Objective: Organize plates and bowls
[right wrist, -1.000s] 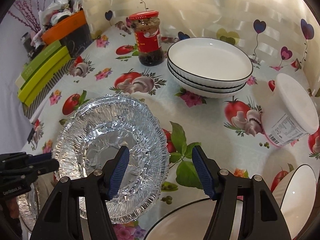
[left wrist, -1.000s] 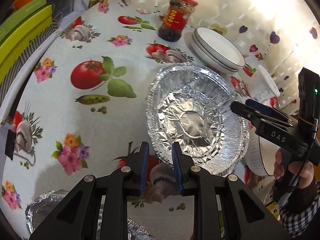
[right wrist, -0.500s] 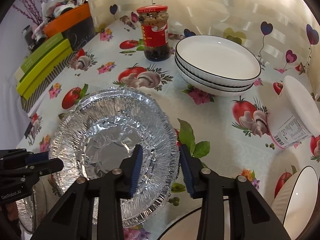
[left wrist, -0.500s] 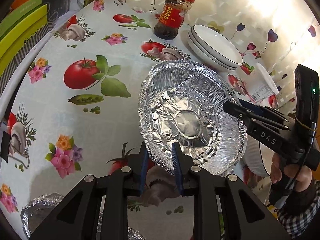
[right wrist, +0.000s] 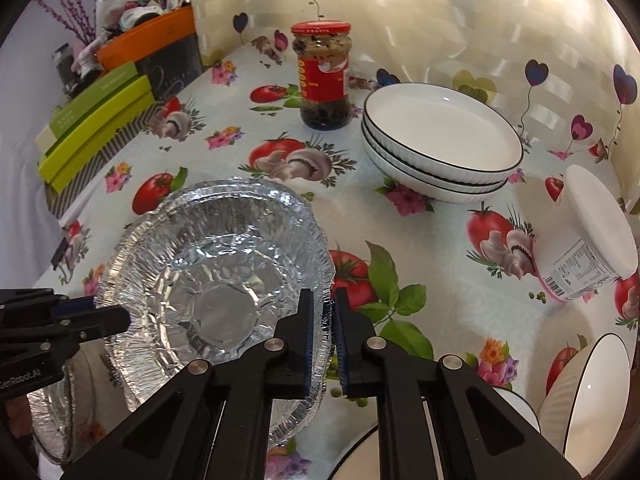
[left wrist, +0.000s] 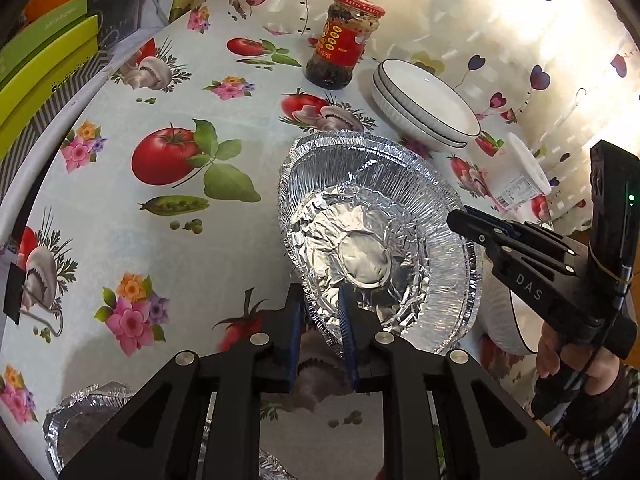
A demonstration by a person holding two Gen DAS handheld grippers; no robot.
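Silver foil pans (left wrist: 368, 248) sit nested on the flowered tablecloth, and the top one tilts up off the pan beneath. My left gripper (left wrist: 322, 320) is closing on the top pan's near rim, one pad outside and one inside the wall, both touching foil. From the right, my right gripper (left wrist: 458, 220) reaches the opposite rim. In the right wrist view that gripper (right wrist: 323, 320) is shut on the foil pan's (right wrist: 212, 280) thin right edge, with the left gripper (right wrist: 116, 316) at the pan's left edge. White plates (right wrist: 440, 136) are stacked at the back.
A red-labelled jar (right wrist: 324, 76) stands left of the plates. A white tub (right wrist: 592, 236) lies on its side at right. White bowls (right wrist: 592, 392) sit at the near right, another foil pan (left wrist: 80, 412) at the near left, green boxes (right wrist: 96, 120) along the left edge.
My right gripper's jaws closed from wide apart onto the pan's right rim. The left jaws narrowed on the near rim. The top pan tilted up from the one below.
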